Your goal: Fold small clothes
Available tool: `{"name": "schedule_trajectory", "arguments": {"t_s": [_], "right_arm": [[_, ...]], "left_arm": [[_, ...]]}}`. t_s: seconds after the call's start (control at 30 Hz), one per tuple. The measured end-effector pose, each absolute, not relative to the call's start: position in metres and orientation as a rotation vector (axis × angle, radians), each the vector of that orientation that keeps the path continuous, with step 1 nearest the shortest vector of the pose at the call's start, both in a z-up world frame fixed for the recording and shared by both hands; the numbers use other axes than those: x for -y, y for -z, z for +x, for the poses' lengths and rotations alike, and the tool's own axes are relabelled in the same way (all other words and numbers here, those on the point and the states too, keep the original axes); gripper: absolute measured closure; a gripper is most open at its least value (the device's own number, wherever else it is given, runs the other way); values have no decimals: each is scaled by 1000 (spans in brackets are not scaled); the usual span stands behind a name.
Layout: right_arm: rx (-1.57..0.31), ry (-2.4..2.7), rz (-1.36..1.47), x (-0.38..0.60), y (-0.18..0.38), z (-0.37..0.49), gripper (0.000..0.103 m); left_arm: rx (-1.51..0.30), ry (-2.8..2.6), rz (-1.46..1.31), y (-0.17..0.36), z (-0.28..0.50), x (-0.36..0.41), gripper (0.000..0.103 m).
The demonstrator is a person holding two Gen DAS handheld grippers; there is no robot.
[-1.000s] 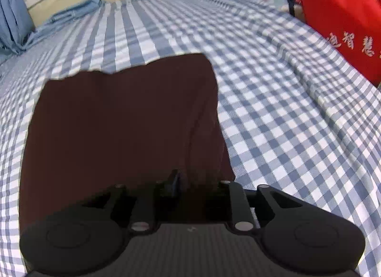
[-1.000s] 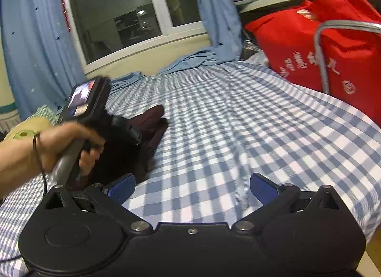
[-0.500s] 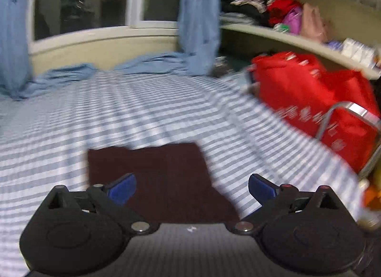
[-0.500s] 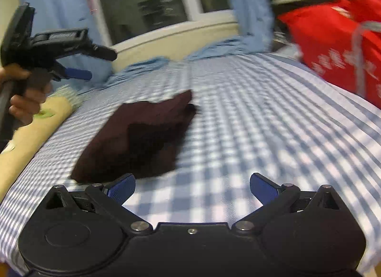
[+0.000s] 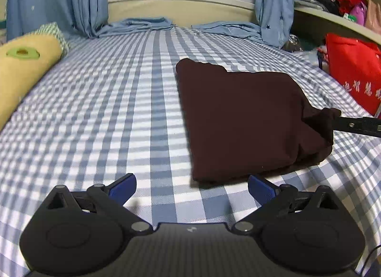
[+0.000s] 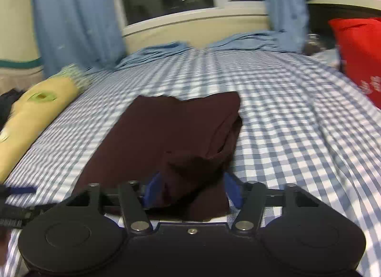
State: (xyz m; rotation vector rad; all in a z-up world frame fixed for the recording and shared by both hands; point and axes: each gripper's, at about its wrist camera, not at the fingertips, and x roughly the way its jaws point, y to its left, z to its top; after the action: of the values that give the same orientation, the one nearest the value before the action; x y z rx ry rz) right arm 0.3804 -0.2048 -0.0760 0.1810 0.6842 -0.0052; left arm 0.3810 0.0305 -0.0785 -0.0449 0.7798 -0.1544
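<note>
— While the left gripper (image 5: pixel 191 187) tilts down over the checked bedsheet (image 5: pixel 107 110), what do its tongs hold?
— Nothing; they stand wide, just short of the folded dark garment's (image 5: pixel 240 119) near edge.
— And the right gripper (image 6: pixel 190 187)?
— Also tilted down, its jaws have just been closing, with the garment's bunched near corner between the blue pads (image 6: pixel 152 188). Whether they press yet is hard to tell; that view is blurred.
— What's farther off?
— A yellow bolster (image 5: pixel 23 72) at the left, a red bag (image 5: pixel 354 72) at the right cut by the frame, blue curtains (image 5: pixel 78 3) by the window.
</note>
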Motion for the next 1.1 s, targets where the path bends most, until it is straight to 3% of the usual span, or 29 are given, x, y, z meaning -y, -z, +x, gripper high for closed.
{"name": "schedule_trajectory", "arguments": {"t_s": [0.17, 0.2, 0.23, 0.33, 0.47, 0.63, 0.7, 0.83, 1.1], "right_arm": [[-605, 80, 82, 172, 87, 391, 38], [-609, 101, 30, 166, 91, 397, 53], [-606, 106, -4, 164, 94, 401, 75], [-515, 37, 127, 183, 82, 391, 77], [-385, -89, 508, 251, 89, 360, 78], [-619, -25, 966, 323, 179, 343, 79], [-609, -36, 962, 324, 180, 334, 77], [-605, 23, 867, 331, 158, 321, 61], [-529, -81, 244, 269, 91, 344, 58]], "left_arm": [[-777, 186, -64, 80, 383, -34, 1], [-772, 190, -59, 80, 383, -32, 1], [-768, 191, -56, 79, 383, -31, 1], [-765, 193, -65, 80, 383, -31, 1], [-792, 178, -56, 87, 389, -24, 1], [-827, 171, -51, 97, 393, -12, 2], [-829, 170, -39, 97, 392, -8, 2], [-821, 168, -18, 94, 389, -4, 2], [-814, 172, -19, 90, 389, 5, 2]]}}
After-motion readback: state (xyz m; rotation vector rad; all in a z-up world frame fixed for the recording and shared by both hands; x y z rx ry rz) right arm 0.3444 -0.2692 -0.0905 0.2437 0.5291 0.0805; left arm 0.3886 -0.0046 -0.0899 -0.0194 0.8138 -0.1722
